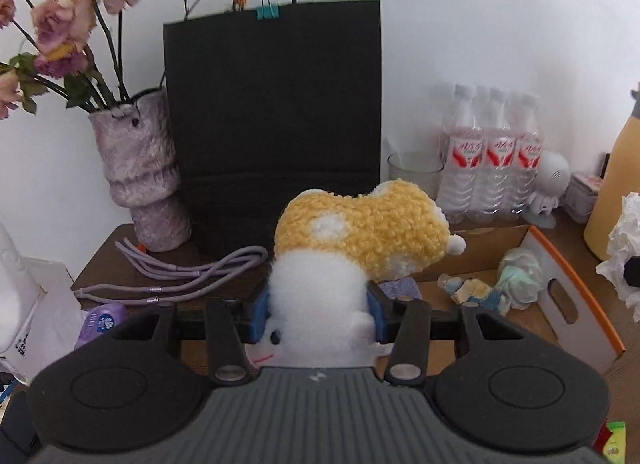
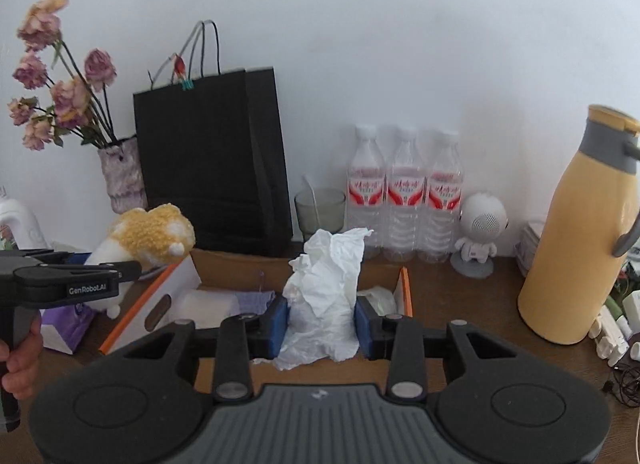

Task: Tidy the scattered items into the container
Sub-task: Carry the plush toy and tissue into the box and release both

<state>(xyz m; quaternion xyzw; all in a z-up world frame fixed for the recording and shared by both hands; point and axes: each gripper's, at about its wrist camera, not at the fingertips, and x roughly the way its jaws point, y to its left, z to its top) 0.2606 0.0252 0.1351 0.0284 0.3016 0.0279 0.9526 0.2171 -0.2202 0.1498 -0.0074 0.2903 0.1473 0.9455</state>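
Centrally on the wooden table (image 2: pixel 460 284) sits the open cardboard box (image 2: pixel 240 272), its white flap with an orange edge on each side, and a black paper bag (image 1: pixel 272 104) stands upright behind it. Inside the box lie a small doll (image 1: pixel 476 290) and a purple cloth (image 2: pixel 254 300). Left of the box, the left gripper (image 1: pixel 318 314) is clamped around a white and yellow plush toy (image 1: pixel 360 236), held above the table. Over the box, the right gripper (image 2: pixel 321 322) pinches a crumpled white tissue (image 2: pixel 326 296) between its blue pads.
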